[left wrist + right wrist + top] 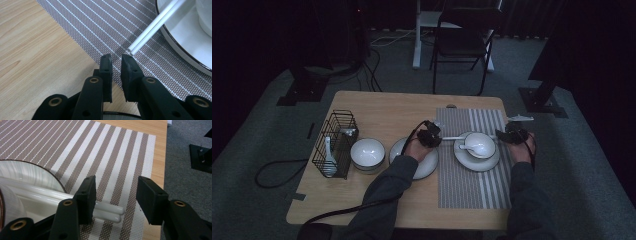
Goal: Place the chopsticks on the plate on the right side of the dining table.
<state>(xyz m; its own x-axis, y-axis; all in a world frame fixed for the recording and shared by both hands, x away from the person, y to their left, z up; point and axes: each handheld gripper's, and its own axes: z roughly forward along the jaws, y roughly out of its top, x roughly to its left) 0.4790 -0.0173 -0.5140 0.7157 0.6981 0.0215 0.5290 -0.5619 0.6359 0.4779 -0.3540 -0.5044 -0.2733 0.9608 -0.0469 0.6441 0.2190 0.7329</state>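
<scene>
Chopsticks (75,201), white, lying paired across plate (185,42) on striped placemat (112,157), thick ends projecting between right gripper (116,195) jaws standing well apart, nothing clamped. Left gripper (117,65) jaws standing nearly together, gripping nothing, right pad sitting just beside the thin tips (132,50). Bare placemat and table edge (160,155) lying beyond right jaws; open wood lying beside left jaws.

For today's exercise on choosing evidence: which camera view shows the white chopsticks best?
The right gripper view: the white chopsticks lie large and sharp, their thick rounded ends between the right gripper's open jaws, resting over the plate rim. The left gripper view catches their thin tips. The high view gives a faint line.
</scene>
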